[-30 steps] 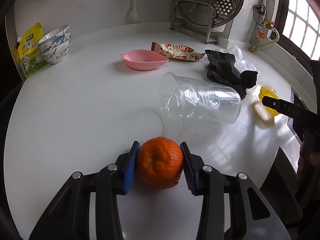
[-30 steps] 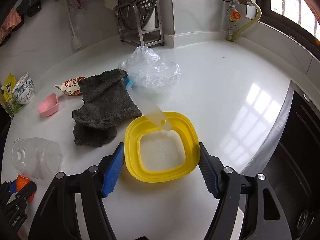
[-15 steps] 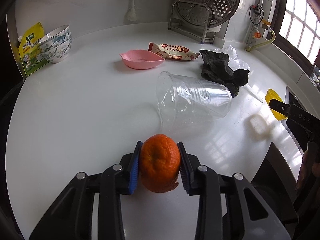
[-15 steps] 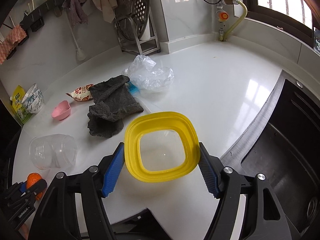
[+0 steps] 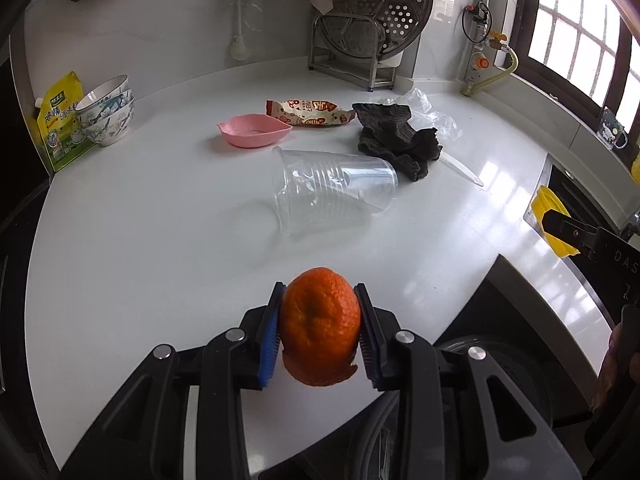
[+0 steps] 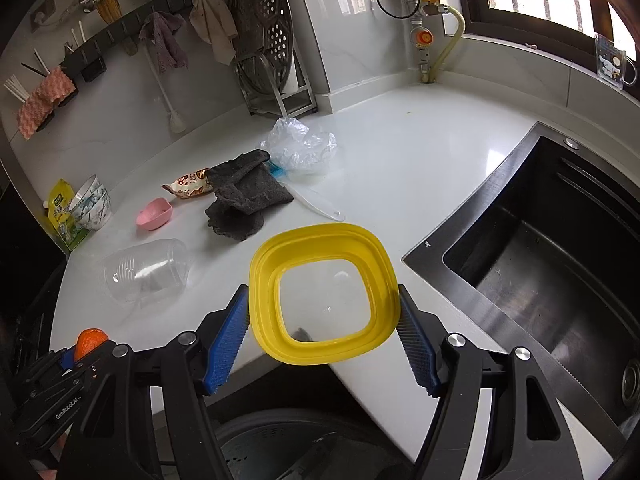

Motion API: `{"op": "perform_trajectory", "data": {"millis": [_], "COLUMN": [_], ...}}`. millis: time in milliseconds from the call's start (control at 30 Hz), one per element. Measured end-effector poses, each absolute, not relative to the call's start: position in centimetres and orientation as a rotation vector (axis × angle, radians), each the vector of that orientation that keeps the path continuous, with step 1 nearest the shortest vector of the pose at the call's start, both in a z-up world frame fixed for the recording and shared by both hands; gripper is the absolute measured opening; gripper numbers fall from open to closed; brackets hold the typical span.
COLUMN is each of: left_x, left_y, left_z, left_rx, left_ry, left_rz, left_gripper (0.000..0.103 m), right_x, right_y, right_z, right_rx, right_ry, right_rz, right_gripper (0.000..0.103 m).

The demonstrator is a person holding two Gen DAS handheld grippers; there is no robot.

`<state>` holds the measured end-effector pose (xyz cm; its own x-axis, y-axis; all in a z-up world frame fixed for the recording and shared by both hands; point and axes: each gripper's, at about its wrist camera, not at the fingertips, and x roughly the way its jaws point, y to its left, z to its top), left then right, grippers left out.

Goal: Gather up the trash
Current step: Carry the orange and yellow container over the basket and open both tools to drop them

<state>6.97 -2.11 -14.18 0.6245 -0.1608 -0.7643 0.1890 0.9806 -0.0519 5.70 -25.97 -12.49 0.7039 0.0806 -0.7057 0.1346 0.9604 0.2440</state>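
Note:
My left gripper is shut on an orange peel and holds it above the front edge of the white counter. My right gripper is shut on a yellow-rimmed clear lid, lifted above the counter edge beside the sink; the lid also shows in the left wrist view. A clear plastic cup lies on its side mid-counter. A snack wrapper and a crumpled plastic bag lie farther back.
A dark cloth, a pink dish, stacked bowls, a yellow-green pouch and a white spoon lie on the counter. A black sink is at the right. A bin stands below the counter edge.
Both grippers have lifted and pulled back toward the counter's front edge with their loads. The lid rose off the counter; the orange peel rose too.

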Motion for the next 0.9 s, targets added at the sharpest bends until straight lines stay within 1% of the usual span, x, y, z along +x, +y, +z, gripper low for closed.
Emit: {"op": "perform_trajectory", "data": {"millis": [233,433,633,800,900], "left_x": [3.0,-0.6,-3.0,-3.6,-3.8], "left_y": [-4.9,-7.2,-9.2,-10.1,-10.4], "left_z": [-12.9,-12.7,-14.3,-16.5,-18.0], "left_rx": [0.064,0.073,0.108,0.142,0.17], "left_ry": [0.878,0.925,0.961,0.995,1.023], "left_rz": [-0.265,-0.321,-0.378,-0.418,-0.423], "left_gripper": [0.034,0.034,0.034,0.036,0.038], "right_x": [-0.8,-6.5,-9.6,-10.2,-9.8], "right_y": [-26.4,-26.3,-26.0,-25.8,-25.3], "right_z": [-11.6,-12.4,-14.4,-16.9,-19.0], "right_rx": [0.294,0.312,0.334,0.37,0.371], "right_ry": [0.815,0.856,0.909,0.946,0.999], "right_rz": [-0.02,-0.017,-0.021,0.014,0.022], "right_gripper": [0.068,0.068,0.068,0.068,0.068]}}
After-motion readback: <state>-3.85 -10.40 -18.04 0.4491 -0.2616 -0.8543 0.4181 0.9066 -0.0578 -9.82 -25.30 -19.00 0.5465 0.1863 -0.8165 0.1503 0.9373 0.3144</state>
